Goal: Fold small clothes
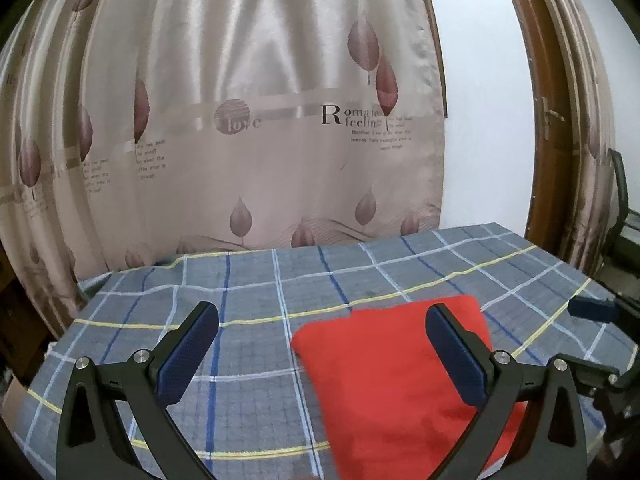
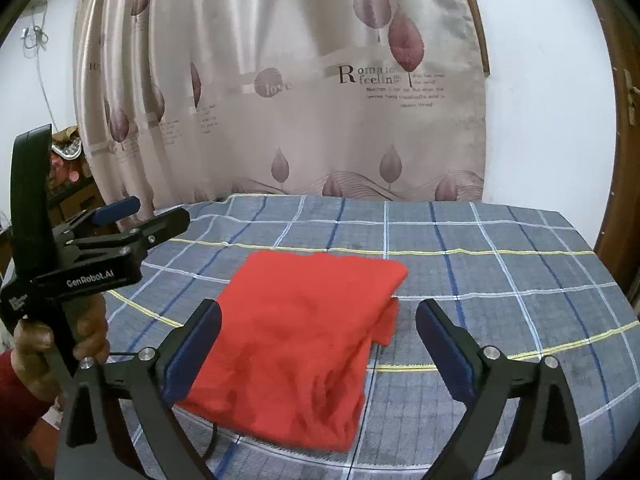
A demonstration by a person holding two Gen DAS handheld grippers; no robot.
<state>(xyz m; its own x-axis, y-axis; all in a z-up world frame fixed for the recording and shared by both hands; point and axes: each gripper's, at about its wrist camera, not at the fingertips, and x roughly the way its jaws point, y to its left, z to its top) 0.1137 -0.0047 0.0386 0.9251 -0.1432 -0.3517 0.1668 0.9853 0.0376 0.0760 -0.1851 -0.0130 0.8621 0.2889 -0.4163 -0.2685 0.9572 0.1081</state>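
Fingers of both the left gripper (image 1: pixel 322 320) and right gripper (image 2: pixel 319 316) stood wide apart, holding nothing. Folded red garment (image 2: pixel 304 344) lay on the plaid tablecloth (image 2: pixel 500 272); a leaf-print curtain (image 2: pixel 280 80) hung behind the cloth.

- In my left wrist view, the folded garment (image 1: pixel 400 380) lies on the tablecloth (image 1: pixel 240 292) in the lower right of the frame, partly behind my left gripper's (image 1: pixel 322 354) right finger.
- My right gripper (image 1: pixel 592 308) shows at the right edge of that frame, beside the garment.
- In my right wrist view, the garment (image 2: pixel 304 340) sits at lower centre on the tablecloth (image 2: pixel 500 280), between my right gripper's (image 2: pixel 318 354) spread fingers and beyond them.
- My left gripper (image 2: pixel 132 220) sits at the left of that frame, held in a hand (image 2: pixel 60 344) at lower left.
- The curtain (image 2: pixel 280 80) hangs behind the table, filling the upper middle of both frames.
- A door frame (image 1: pixel 552 120) stands at the right of the left wrist view.
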